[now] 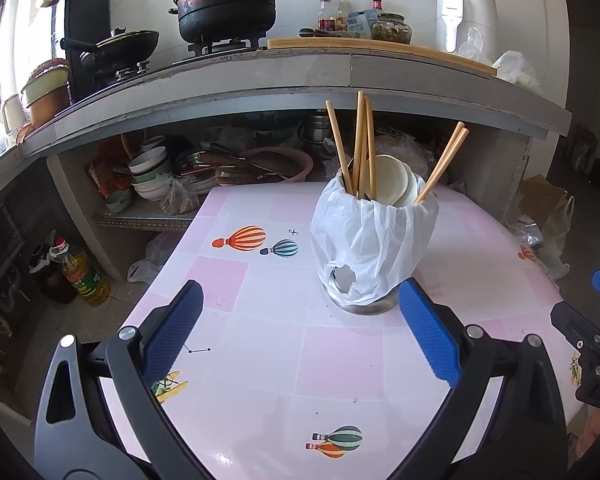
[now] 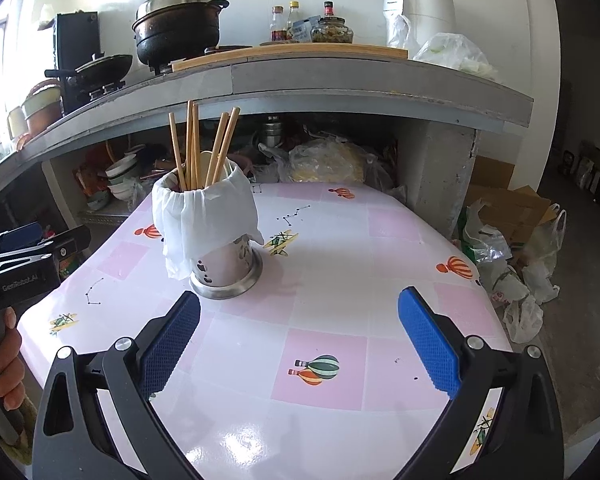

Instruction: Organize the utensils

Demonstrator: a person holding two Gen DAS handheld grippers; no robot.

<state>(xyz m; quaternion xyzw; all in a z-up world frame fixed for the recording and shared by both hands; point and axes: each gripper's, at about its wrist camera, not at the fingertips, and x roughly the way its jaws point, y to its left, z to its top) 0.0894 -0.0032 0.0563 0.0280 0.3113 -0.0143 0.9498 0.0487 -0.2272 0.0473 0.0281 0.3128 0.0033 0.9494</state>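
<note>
A steel utensil holder [image 1: 362, 304] wrapped in a white plastic bag [image 1: 374, 236] stands on the pink table [image 1: 268, 344]. Several wooden chopsticks [image 1: 362, 144] and white spoons [image 1: 392, 180] stand in it. My left gripper [image 1: 300, 300] is open and empty, its right finger close beside the holder's base. In the right wrist view the holder [image 2: 226, 272] with chopsticks [image 2: 194, 148] stands ahead to the left. My right gripper [image 2: 300, 308] is open and empty over the table [image 2: 360, 240]. The left gripper's body shows at the left edge [image 2: 24, 264].
A concrete counter [image 1: 300, 76] runs behind the table with a black pot [image 1: 226, 4], wok [image 1: 120, 46], bottles and a white appliance [image 1: 466, 12]. Bowls and bags fill the shelf below. An oil bottle [image 1: 86, 276] stands on the floor left. Bags and cardboard [image 2: 512, 216] lie right.
</note>
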